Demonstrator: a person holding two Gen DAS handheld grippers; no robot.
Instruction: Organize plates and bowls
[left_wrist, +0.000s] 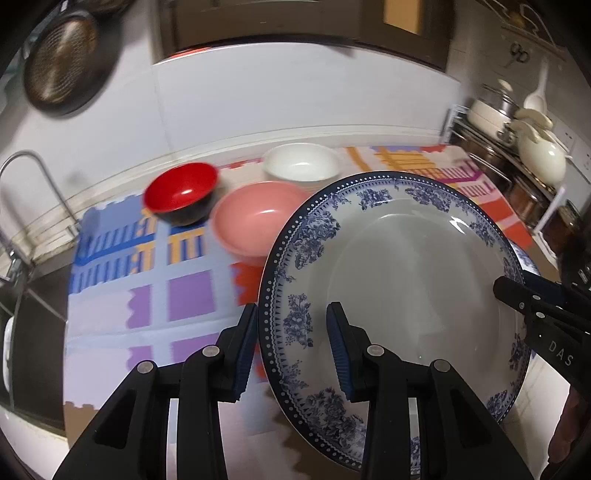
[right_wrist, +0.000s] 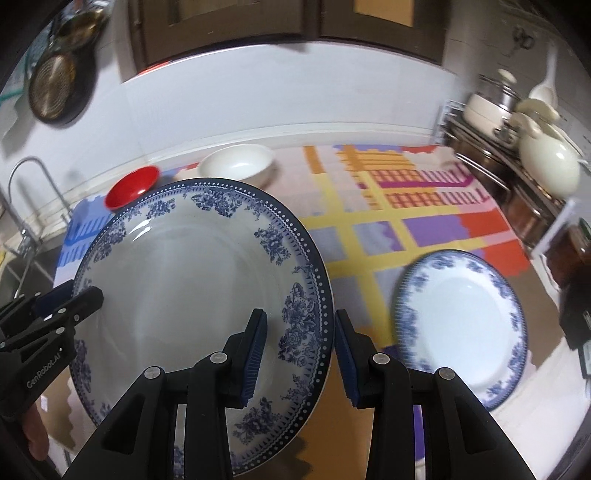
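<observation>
A large white plate with a blue floral rim (left_wrist: 406, 280) hangs tilted above the patterned mat, held from both sides. My left gripper (left_wrist: 293, 347) is shut on its left rim, one pad under and one pad over. My right gripper (right_wrist: 300, 354) is shut on the opposite rim of the same plate (right_wrist: 192, 288). Each gripper shows in the other's view, the right gripper (left_wrist: 517, 295) and the left gripper (right_wrist: 85, 299). A second blue-rimmed plate (right_wrist: 458, 317) lies on the mat at the right. A red bowl (left_wrist: 181, 192), a pink bowl (left_wrist: 258, 218) and a white bowl (left_wrist: 301, 164) stand at the back.
The colourful mat (right_wrist: 406, 221) covers the counter. A sink with a tap (left_wrist: 22, 173) is at the left. A rack with pots and a cream kettle (right_wrist: 546, 166) fills the right side. A round pan (left_wrist: 61, 62) hangs on the wall.
</observation>
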